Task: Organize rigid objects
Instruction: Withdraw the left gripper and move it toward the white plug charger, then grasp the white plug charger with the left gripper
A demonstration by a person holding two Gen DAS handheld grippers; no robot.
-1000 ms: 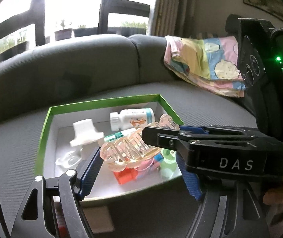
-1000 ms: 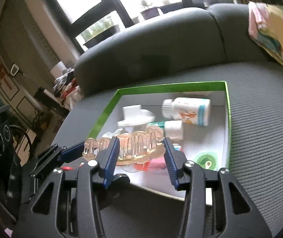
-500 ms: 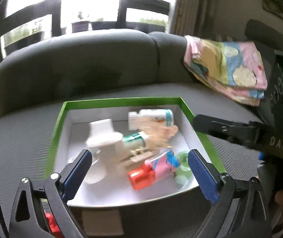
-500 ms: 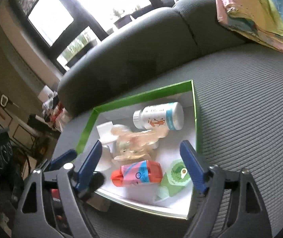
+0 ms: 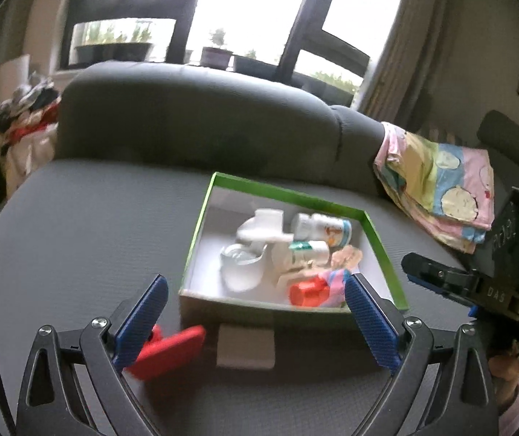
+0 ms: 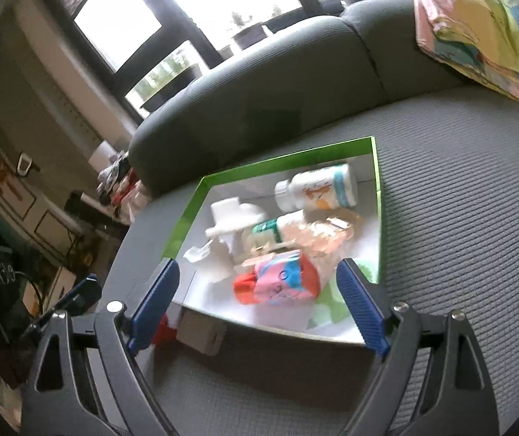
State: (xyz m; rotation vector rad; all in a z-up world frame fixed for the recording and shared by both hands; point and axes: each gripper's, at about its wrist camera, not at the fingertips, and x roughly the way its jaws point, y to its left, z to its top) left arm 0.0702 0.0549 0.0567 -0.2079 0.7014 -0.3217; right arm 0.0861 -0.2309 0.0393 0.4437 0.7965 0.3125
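With both the left claw [image 5: 255, 321] and right claw [image 6: 259, 305] just spread wide and empty, the peach plastic rack [image 6: 323, 234] lies inside the green box [image 5: 379, 238] on the sofa; I judge it light, stiff, slick, best pinched across its ribs.

red object [image 5: 166, 350] half behind tongs, box contents [image 6: 277, 239] blurred
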